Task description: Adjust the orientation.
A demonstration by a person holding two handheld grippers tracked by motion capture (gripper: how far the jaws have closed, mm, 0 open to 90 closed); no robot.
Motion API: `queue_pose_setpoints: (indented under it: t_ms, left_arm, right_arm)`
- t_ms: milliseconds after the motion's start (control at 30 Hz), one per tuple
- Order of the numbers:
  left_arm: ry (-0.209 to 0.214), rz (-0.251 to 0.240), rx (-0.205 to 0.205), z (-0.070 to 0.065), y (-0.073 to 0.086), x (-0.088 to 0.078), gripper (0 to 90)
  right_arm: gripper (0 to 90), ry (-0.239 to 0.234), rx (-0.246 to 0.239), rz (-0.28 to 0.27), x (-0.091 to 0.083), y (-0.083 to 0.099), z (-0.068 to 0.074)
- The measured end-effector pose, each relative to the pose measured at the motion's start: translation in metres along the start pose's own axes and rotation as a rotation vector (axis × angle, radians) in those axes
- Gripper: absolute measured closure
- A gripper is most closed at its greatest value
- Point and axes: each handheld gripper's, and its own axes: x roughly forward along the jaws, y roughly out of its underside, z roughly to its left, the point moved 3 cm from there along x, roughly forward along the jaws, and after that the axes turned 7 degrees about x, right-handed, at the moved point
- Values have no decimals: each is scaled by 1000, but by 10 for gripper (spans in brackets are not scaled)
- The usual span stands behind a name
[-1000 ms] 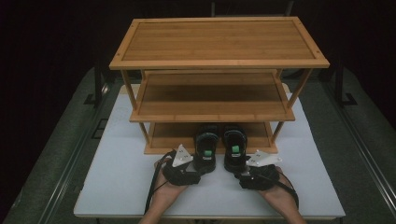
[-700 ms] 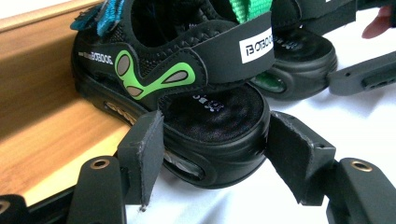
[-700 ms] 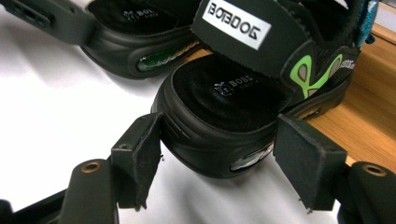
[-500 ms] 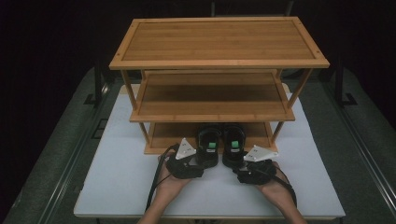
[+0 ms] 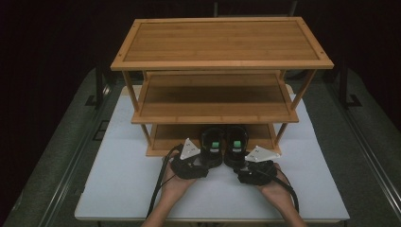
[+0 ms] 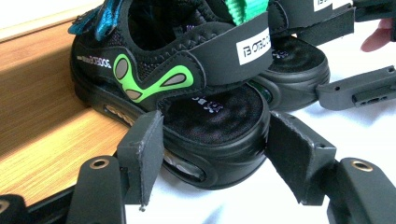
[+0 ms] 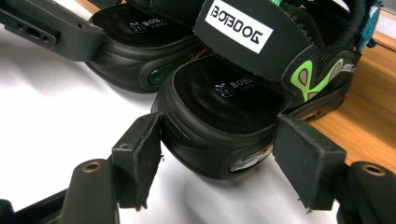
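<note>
Two black sandals with green marks stand side by side, toes on the bottom shelf [image 5: 172, 137] of a wooden rack [image 5: 222, 42], heels out over the white table [image 5: 118, 184]. My left gripper [image 5: 209, 163] is shut on the heel of the left-hand sandal [image 5: 211, 145]. In the left gripper view both pads [image 6: 144, 154] press the sides of that heel [image 6: 219, 126]. My right gripper [image 5: 236, 165] is shut on the right-hand sandal [image 5: 237, 143]. In the right gripper view its pads [image 7: 140, 154] clamp the heel [image 7: 219, 107] in the same way.
The rack has three bamboo shelves; the middle shelf [image 5: 215, 99] overhangs the sandals' toes. Each gripper view shows the other sandal and the other gripper's jaw [image 6: 359, 88] [image 7: 46, 30] close beside. Dark floor and rails surround the table.
Both hands have come slightly forward and inward with the sandals, which now stand closer together and a little farther onto the bottom shelf.
</note>
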Motion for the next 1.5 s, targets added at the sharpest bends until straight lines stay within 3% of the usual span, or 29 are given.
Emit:
queue_pose_setpoints:
  t_ms: [267,400,533,700,833,1200,1500]
  left_arm:
    - [-1,-2,-15,-5,2,-8,353]
    - [-4,-1,-22,-11,6,-13,389]
    - [-8,14,-24,-17,10,-14,511]
    - [-40,22,-24,-17,11,-15,626]
    - [-60,34,-16,-16,10,-14,669]
    - [-95,32,-23,-15,6,-12,712]
    - [-124,32,-15,-13,1,-2,709]
  right_arm:
    - [326,21,45,11,-6,5,-1]
    - [380,8,74,4,-13,10,0]
    - [475,7,109,6,-16,14,2]
    - [669,24,144,13,-18,14,5]
    - [757,23,168,14,-17,13,7]
    - [821,76,142,-1,-15,8,14]
    - [846,115,151,-14,-7,3,9]
